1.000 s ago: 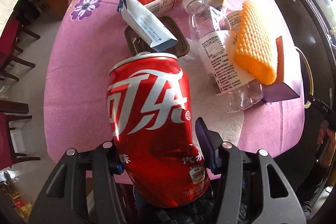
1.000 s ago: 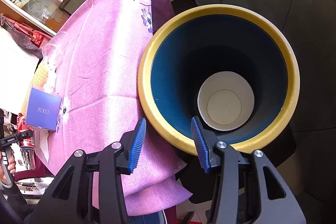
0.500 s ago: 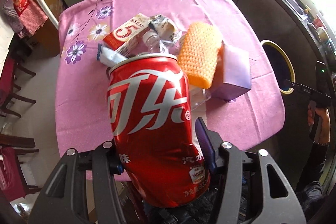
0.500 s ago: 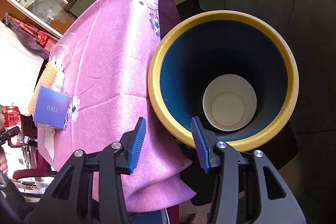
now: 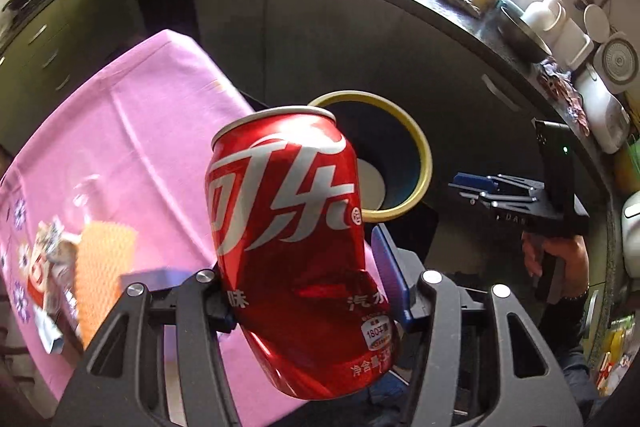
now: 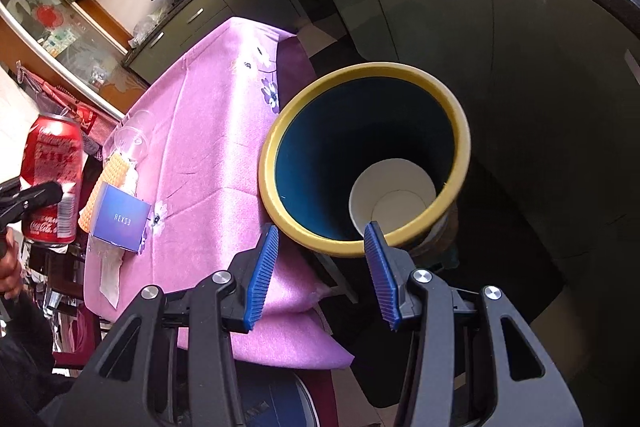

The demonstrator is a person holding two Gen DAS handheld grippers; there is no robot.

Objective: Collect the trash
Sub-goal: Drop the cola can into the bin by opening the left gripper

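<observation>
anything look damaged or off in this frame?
The red can in the left gripper is dented: its lower wall is caved in where the fingers clamp it, and it sits tilted. The right gripper is open with nothing between its fingers. A paper cup lies in the yellow-rimmed bin. Nothing spilled.

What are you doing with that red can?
A person is collecting trash. The left hand-held gripper grips a dented red soda can in the air, near the yellow-rimmed blue bin beside the pink-clothed table. The right hand-held gripper hangs open and empty over the bin's rim.
</observation>
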